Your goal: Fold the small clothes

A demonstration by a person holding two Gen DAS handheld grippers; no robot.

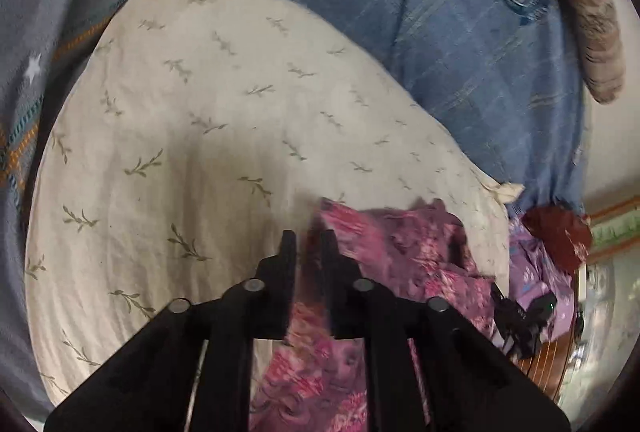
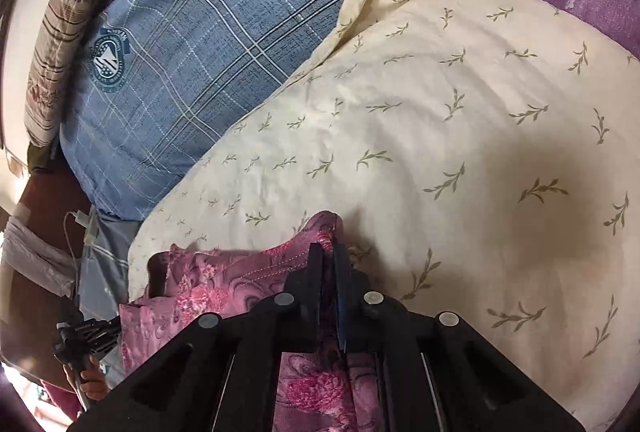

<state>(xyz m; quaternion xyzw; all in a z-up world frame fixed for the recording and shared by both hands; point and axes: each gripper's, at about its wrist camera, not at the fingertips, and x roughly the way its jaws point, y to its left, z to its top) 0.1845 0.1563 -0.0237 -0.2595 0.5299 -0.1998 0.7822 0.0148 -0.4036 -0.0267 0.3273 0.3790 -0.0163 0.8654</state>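
On the cream pillow [image 2: 460, 136], both hand-held grippers, left [image 1: 308, 242] and right [image 2: 326, 252], pinch the pink cloth [image 2: 224, 280] near its edges.

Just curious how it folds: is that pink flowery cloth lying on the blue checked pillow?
No, the pink flowery cloth lies on the cream pillow with leaf sprigs; the blue checked pillow sits behind it.

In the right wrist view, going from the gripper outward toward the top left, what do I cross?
right gripper shut on the pink floral garment → cream leaf-print pillow → blue plaid pillow → striped brown cushion.
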